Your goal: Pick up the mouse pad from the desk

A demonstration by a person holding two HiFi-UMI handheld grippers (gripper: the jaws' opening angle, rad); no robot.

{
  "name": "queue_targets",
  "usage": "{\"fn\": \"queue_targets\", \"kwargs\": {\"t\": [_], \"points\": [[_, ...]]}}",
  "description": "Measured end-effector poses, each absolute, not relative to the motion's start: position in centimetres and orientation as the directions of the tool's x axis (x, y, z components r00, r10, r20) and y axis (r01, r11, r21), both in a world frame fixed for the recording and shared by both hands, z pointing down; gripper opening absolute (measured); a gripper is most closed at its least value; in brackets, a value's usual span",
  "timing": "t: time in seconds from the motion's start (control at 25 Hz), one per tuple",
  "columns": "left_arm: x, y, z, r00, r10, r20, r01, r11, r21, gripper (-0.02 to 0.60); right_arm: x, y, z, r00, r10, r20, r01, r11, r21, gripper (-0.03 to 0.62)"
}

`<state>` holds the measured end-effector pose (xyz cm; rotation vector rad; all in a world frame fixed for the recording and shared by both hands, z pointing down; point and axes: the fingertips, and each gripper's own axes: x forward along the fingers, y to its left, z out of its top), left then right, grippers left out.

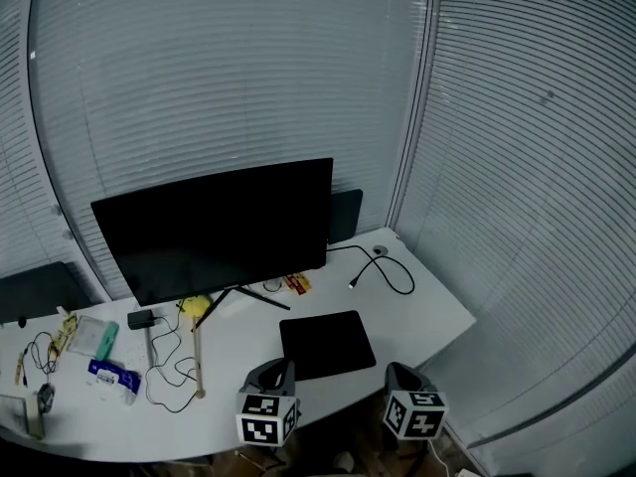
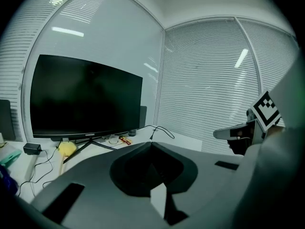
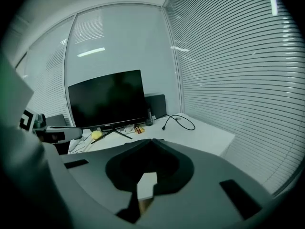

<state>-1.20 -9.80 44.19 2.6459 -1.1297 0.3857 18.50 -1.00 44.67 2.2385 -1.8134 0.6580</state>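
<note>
The black mouse pad (image 1: 326, 344) lies flat on the white desk (image 1: 437, 311), in front of the monitor's stand. My left gripper (image 1: 281, 367) hovers at the desk's near edge, just left of the pad's near left corner, its jaws shut and empty. My right gripper (image 1: 398, 370) hangs off the pad's near right corner, also shut on nothing. In the left gripper view the jaws (image 2: 150, 143) meet at a closed tip and hide the pad. The right gripper view shows its jaws (image 3: 151, 140) closed the same way.
A wide black monitor (image 1: 219, 229) stands behind the pad. A black cable (image 1: 383, 271) loops at the right rear. A wooden stick (image 1: 197, 356), a yellow item (image 1: 197, 307), tangled wires and a blue packet (image 1: 111, 376) lie to the left. Blinds cover the windows.
</note>
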Motion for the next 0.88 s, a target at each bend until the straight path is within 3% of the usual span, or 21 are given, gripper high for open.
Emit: {"fn": "queue_targets", "kwargs": {"t": [0.88], "points": [[2.5, -15.2, 46.1, 0.452, -0.8, 0.393, -0.886, -0.452, 0.099, 0.018, 25.1, -12.3, 46.3, -0.075, -0.865, 0.496, -0.989, 0.0, -0.148, 0.034]]}}
